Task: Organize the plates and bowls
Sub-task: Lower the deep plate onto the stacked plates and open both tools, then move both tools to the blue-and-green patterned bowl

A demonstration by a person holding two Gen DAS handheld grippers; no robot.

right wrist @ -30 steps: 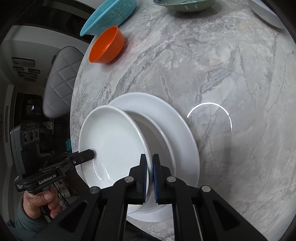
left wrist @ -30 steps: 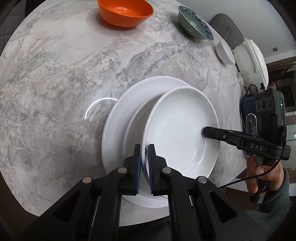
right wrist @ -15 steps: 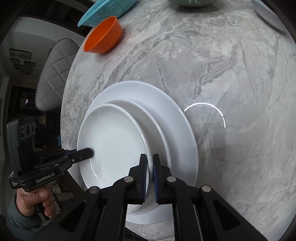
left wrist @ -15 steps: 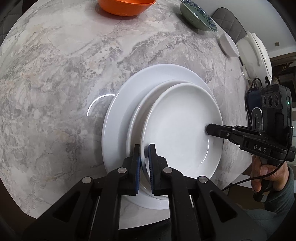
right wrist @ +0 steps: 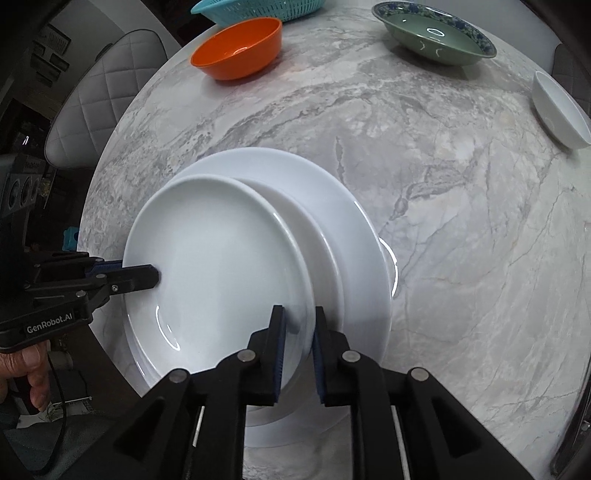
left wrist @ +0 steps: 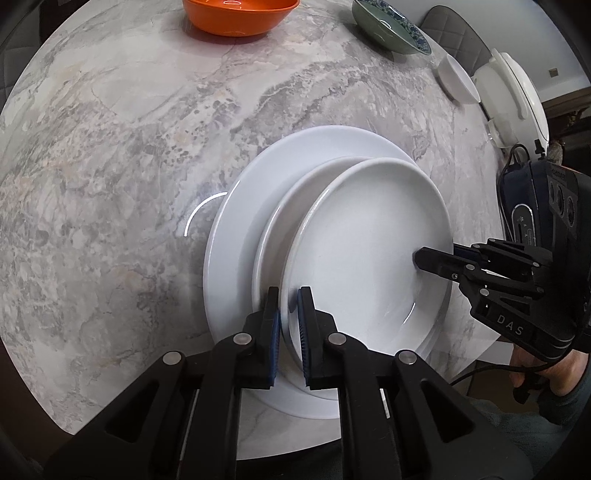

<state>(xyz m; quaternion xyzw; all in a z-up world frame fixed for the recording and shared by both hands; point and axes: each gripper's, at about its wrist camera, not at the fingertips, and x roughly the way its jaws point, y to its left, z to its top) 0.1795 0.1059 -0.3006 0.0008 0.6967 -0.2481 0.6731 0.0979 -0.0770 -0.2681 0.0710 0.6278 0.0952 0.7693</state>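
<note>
A white deep plate (left wrist: 365, 254) (right wrist: 218, 269) rests on a second white plate (left wrist: 284, 206) (right wrist: 314, 229), which lies on a large white plate (left wrist: 240, 221) (right wrist: 347, 206). My left gripper (left wrist: 289, 314) straddles the top plate's near rim with a small gap each side. My right gripper (right wrist: 297, 332) straddles the opposite rim, its jaws spread and off the rim. Each gripper shows in the other's view, the right one (left wrist: 424, 258) and the left one (right wrist: 147, 277).
On the marble table (left wrist: 110, 147) stand an orange bowl (left wrist: 240, 14) (right wrist: 240, 48), a green patterned dish (left wrist: 391, 26) (right wrist: 432, 33) and a small white bowl (left wrist: 458, 79) (right wrist: 559, 110). A teal basket (right wrist: 255, 7) and a white lidded pot (left wrist: 513, 96) sit at the far edges.
The top plate has come down from a tilt onto the stack. Both grippers' jaws have parted from its rim, the right more than the left.
</note>
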